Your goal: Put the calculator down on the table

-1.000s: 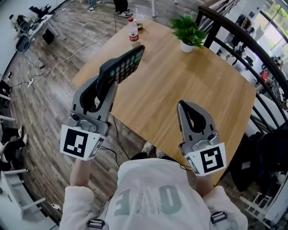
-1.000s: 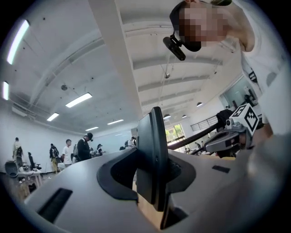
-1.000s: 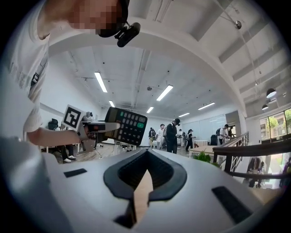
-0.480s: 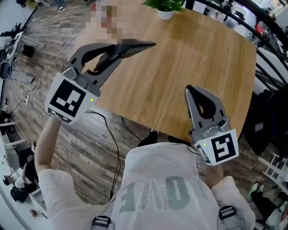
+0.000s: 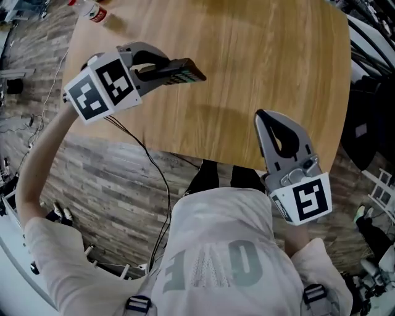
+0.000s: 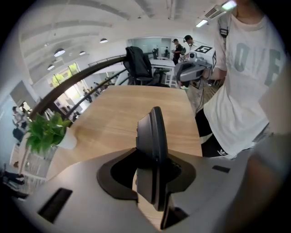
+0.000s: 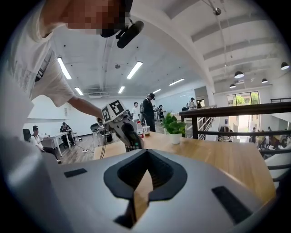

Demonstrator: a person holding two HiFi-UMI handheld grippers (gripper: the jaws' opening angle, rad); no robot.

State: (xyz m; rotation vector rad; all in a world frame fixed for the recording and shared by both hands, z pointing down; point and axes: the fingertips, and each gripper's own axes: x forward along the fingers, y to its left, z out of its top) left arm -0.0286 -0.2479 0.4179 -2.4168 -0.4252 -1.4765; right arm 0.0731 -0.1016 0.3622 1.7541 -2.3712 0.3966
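Note:
The dark calculator (image 5: pixel 182 72) is clamped at one end in my left gripper (image 5: pixel 159 66), over the left part of the wooden table (image 5: pixel 259 55). In the left gripper view the calculator (image 6: pixel 153 145) stands edge-on between the jaws, its free end sloping down toward the tabletop (image 6: pixel 118 113). The right gripper view shows the calculator (image 7: pixel 130 142) from the front, under the left gripper (image 7: pixel 123 132); whether it touches the wood is hidden. My right gripper (image 5: pixel 261 117) hangs shut and empty at the table's near edge.
A potted plant (image 6: pixel 45 132) stands at the table's far side, with a bottle (image 5: pixel 92 10) near the left corner. A dark railing (image 7: pixel 236 109) runs along the right side. Cables (image 5: pixel 154 179) trail over the wooden floor below the near edge. People and desks are in the background.
My left gripper has swung down and rolled, bringing the calculator from held high to low over the table's left part. The right gripper has dropped a little and stays shut.

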